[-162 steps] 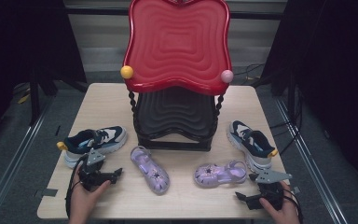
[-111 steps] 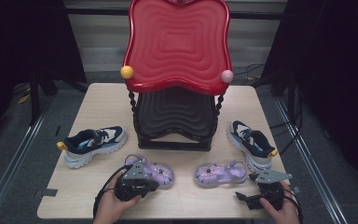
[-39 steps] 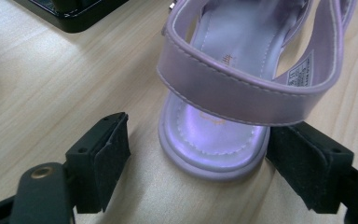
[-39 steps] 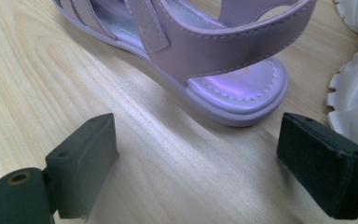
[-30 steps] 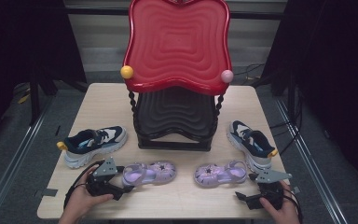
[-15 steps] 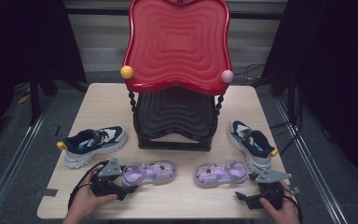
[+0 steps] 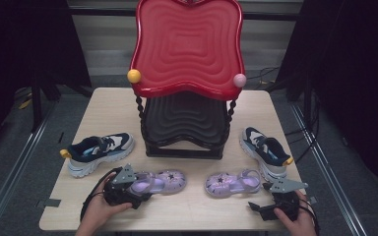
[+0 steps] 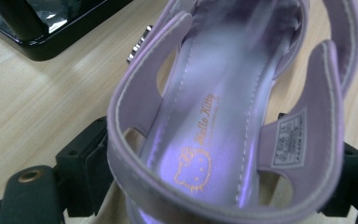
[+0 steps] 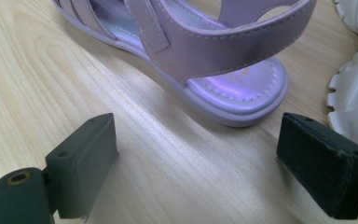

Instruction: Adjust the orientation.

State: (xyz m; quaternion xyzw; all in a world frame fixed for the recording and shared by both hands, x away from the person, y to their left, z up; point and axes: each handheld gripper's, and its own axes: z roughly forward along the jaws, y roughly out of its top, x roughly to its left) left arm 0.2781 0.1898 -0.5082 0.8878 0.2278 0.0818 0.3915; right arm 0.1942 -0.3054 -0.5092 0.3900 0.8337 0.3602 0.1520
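High view shows your whole table (image 7: 108, 105): your left gripper (image 7: 128, 186) sits at the heel end of the left purple sandal (image 7: 160, 180), near the front edge. Your right gripper (image 7: 281, 204) rests just behind the right purple sandal (image 7: 232, 183). A dark blue sneaker (image 7: 98, 151) lies at the far left and another sneaker (image 7: 266, 149) at the far right, with the red and black chair (image 7: 187, 73) standing between them.

Left gripper view gets you up close. The black jaws sit on both sides of the sandal's heel strap (image 8: 223, 205) and squeeze it. Here you can read "Hello Kitty" in gold on the shiny insole (image 8: 205, 126), with a little cat face below it. A white tag (image 8: 289, 140) has print too small to read.

Right gripper view shows your jaws spread wide, holding nothing, with the sandal's heel (image 9: 242, 93) on the wood just past them
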